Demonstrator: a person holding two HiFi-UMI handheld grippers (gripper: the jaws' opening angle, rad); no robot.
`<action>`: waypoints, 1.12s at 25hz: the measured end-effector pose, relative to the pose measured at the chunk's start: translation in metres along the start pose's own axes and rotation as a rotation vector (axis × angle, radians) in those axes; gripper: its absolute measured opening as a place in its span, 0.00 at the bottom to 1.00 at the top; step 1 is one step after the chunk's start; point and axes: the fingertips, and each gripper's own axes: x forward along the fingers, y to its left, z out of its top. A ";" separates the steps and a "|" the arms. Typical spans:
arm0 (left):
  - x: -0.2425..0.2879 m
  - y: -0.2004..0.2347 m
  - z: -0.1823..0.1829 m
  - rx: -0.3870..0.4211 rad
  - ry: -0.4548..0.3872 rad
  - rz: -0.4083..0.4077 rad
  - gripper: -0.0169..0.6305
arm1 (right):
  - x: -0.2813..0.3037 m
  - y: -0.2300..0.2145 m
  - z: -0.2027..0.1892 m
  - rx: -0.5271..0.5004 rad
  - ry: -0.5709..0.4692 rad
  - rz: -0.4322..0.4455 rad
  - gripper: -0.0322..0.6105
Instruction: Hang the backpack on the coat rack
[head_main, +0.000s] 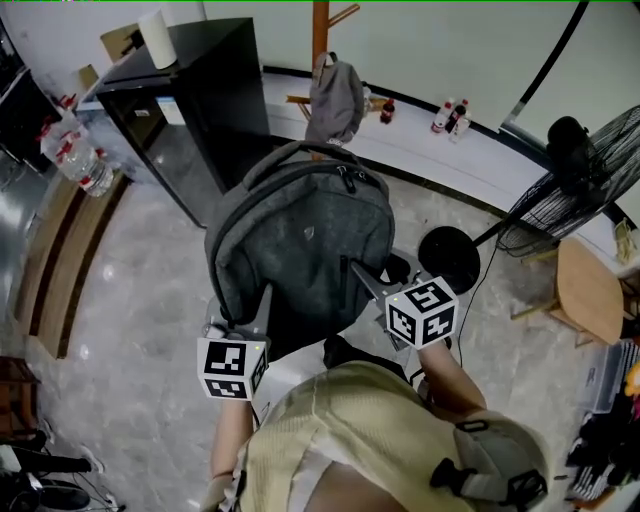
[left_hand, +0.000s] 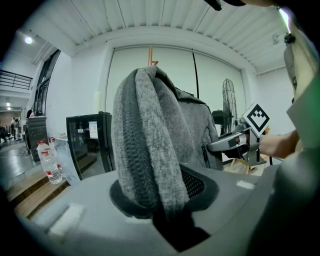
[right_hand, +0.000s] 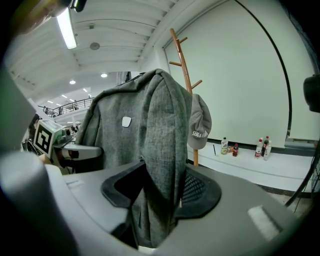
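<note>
The grey backpack (head_main: 300, 240) hangs in the air above the marble floor (head_main: 130, 300), upright with its front panel towards the person, carried between the two tools. The left gripper (left_hand: 162, 197) is clamped on a padded fold at the backpack's left edge, with grey fabric filling the gap between its jaws. The right gripper (right_hand: 160, 200) is clamped likewise on a fold at the right edge, its jaws pressed against the cloth. Both grip low on the bag, so most of it stands above and beyond them. The wooden coat rack (head_main: 320, 30) stands just beyond the bag's top handle, near the wall, with a grey cap (head_main: 335, 98) hanging on it.
</note>
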 end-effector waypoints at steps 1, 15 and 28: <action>0.006 0.001 0.001 -0.003 0.007 -0.003 0.23 | 0.004 -0.005 0.002 0.003 0.005 -0.002 0.36; 0.075 0.013 0.034 -0.013 0.030 -0.030 0.23 | 0.039 -0.063 0.034 0.009 0.017 -0.024 0.36; 0.150 0.020 0.075 0.012 -0.014 -0.036 0.23 | 0.061 -0.128 0.069 -0.004 -0.006 -0.050 0.36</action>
